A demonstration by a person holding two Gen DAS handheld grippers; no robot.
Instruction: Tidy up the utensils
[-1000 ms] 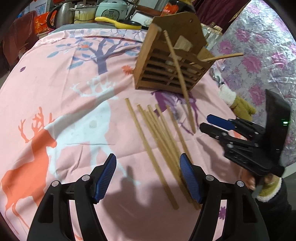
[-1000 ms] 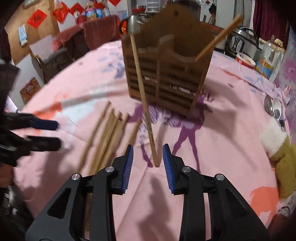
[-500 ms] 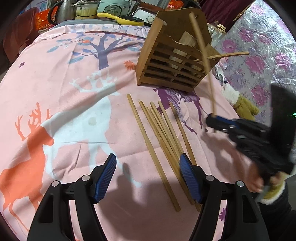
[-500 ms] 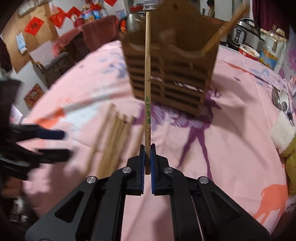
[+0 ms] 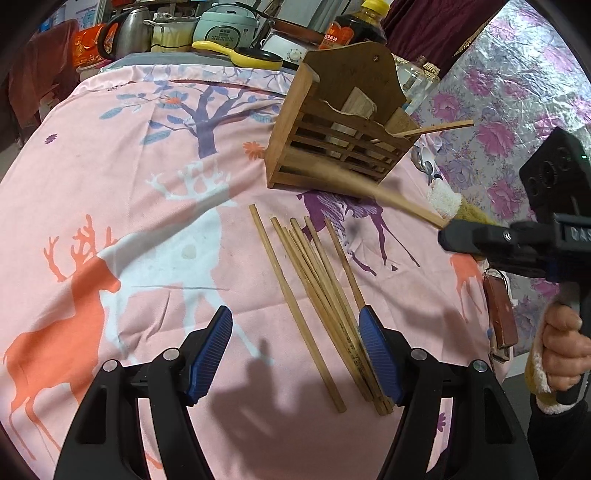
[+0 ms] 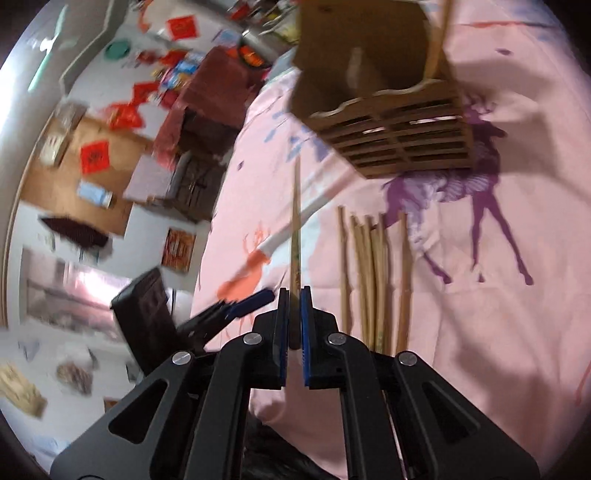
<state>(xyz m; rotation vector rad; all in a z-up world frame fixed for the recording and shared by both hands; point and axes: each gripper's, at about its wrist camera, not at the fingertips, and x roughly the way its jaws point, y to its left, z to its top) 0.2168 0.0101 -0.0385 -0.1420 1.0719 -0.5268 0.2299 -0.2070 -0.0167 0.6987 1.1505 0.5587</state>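
The chopstick [image 5: 384, 197] held by the right gripper [image 6: 293, 325] is smeared by motion — its far end fades against the wooden holder [image 5: 332, 147]. The room behind is blurred in the right wrist view, and the holder's top is cut off there.

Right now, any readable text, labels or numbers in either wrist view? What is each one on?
"DAS", cut off at the frame edge: on the body of the right gripper.
Orange label on the dark bottle: too small to read.
Rice cooker front panel: too small.
Print on one loose chopstick: too small.
Red paper squares on the wall: blurred.
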